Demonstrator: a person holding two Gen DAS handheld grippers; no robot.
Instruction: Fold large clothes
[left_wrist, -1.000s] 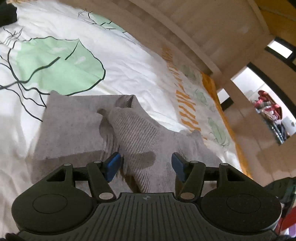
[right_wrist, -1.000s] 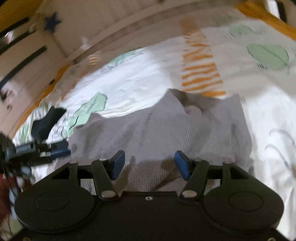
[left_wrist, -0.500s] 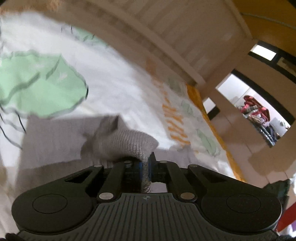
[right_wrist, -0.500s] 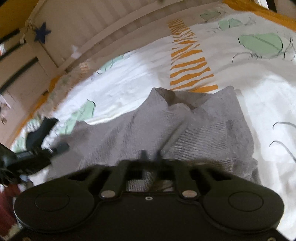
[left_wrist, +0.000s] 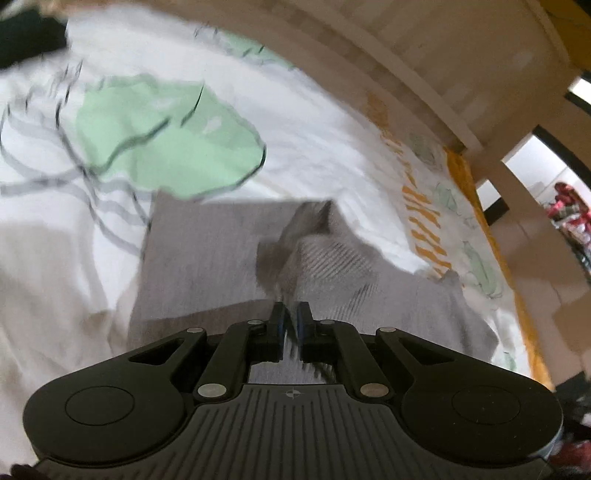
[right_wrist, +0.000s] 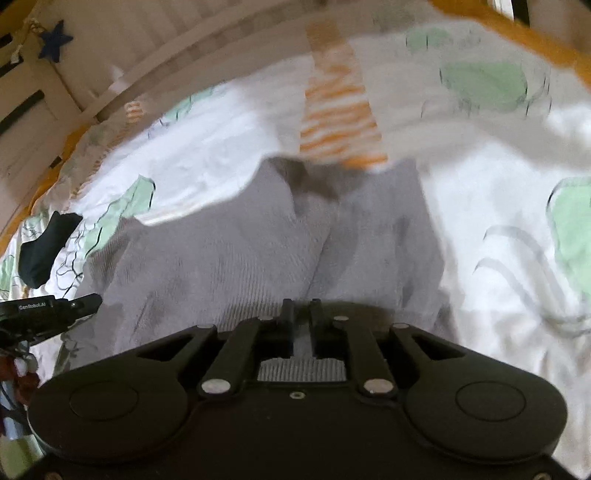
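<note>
2 grippers pinch a grey knit garment (left_wrist: 207, 258) spread on a bed.

The left gripper (left_wrist: 290, 325) is clenched on a ribbed fold; the right gripper (right_wrist: 301, 317), its jaws easing apart, has knit fabric between them. The white leaf-print duvet (right_wrist: 480, 192) lies bare around the garment's edges, up to the wooden bed rail (left_wrist: 388, 66).

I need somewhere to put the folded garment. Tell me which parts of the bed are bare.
Bare sheet lies past the grey garment, around the green leaf print, and right of it in the right view. The black cloth crowds the left.
</note>
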